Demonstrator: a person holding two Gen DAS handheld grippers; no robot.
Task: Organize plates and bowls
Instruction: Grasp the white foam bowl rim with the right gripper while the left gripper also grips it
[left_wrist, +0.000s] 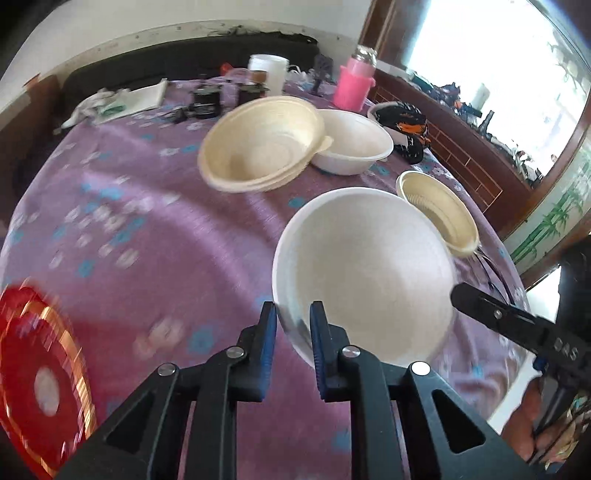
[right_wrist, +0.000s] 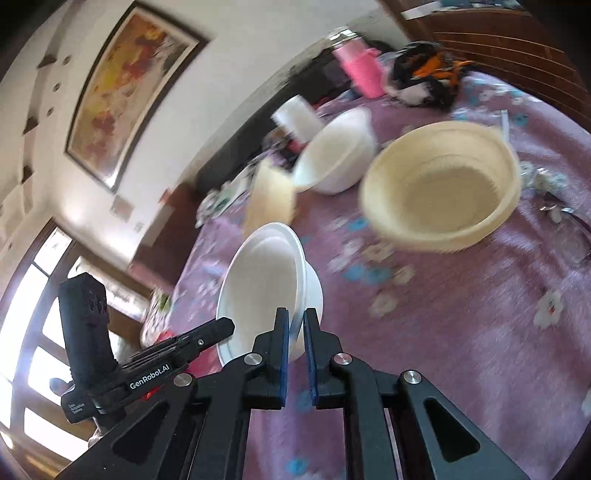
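Observation:
My left gripper (left_wrist: 293, 325) is shut on the near rim of a white foam bowl (left_wrist: 365, 273), held tilted above the purple cloth. My right gripper (right_wrist: 295, 332) pinches the same white bowl (right_wrist: 266, 280) on its opposite rim; the right gripper's finger shows in the left wrist view (left_wrist: 491, 314). A stack of cream bowls (left_wrist: 262, 144) sits mid-table beside another white bowl (left_wrist: 351, 146). A single cream bowl (left_wrist: 439, 210) sits right of the held bowl; it appears large in the right wrist view (right_wrist: 443, 188). A red plate (left_wrist: 40, 376) lies at the near left.
A pink bottle (left_wrist: 352, 83), a white cup (left_wrist: 267, 72), dark small items (left_wrist: 207, 99), papers (left_wrist: 122, 101) and a black-orange bundle (left_wrist: 406, 125) crowd the table's far side. The round table has a purple floral cloth (left_wrist: 147, 229). A glass item (right_wrist: 569, 229) lies at the right.

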